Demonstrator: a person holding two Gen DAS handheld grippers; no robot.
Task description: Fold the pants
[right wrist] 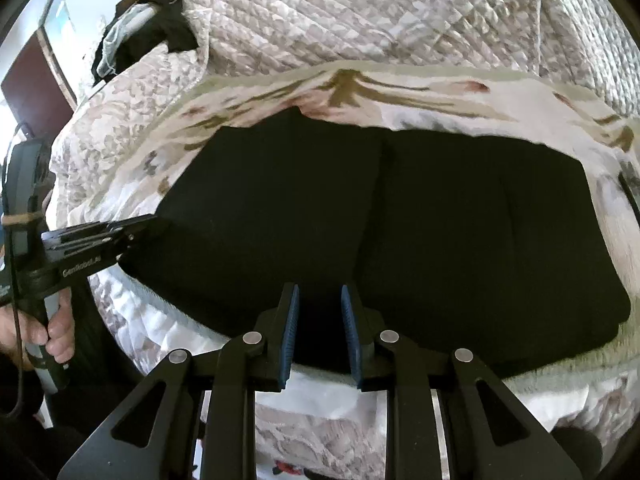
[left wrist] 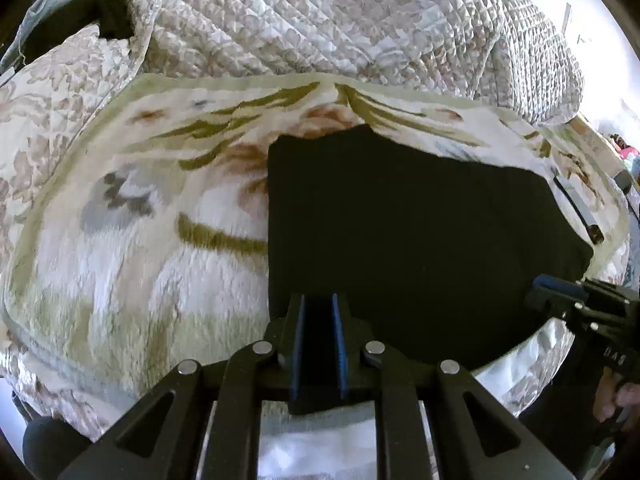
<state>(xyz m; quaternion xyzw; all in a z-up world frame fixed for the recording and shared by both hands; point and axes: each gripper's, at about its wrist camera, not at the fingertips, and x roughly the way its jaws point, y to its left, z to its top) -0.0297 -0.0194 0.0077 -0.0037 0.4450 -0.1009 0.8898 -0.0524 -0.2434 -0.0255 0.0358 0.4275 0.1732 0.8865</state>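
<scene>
Black pants [left wrist: 420,232] lie folded into a flat rectangle on a floral blanket [left wrist: 132,216]. In the left wrist view my left gripper [left wrist: 319,300] sits at the near left edge of the pants, its jaws a narrow gap apart with dark cloth between them. My right gripper [left wrist: 544,284] shows at the right edge of the pants. In the right wrist view the pants [right wrist: 400,220] fill the middle. My right gripper [right wrist: 319,292] is open over their near edge. My left gripper [right wrist: 148,224] reaches the pants' left corner.
A quilted bedspread [left wrist: 320,16] lies bunched behind the blanket. Dark clothing [right wrist: 148,32] sits at the far left of the bed. A dark door [right wrist: 36,76] stands left. A thin dark strap [left wrist: 576,208] lies on the blanket to the right of the pants.
</scene>
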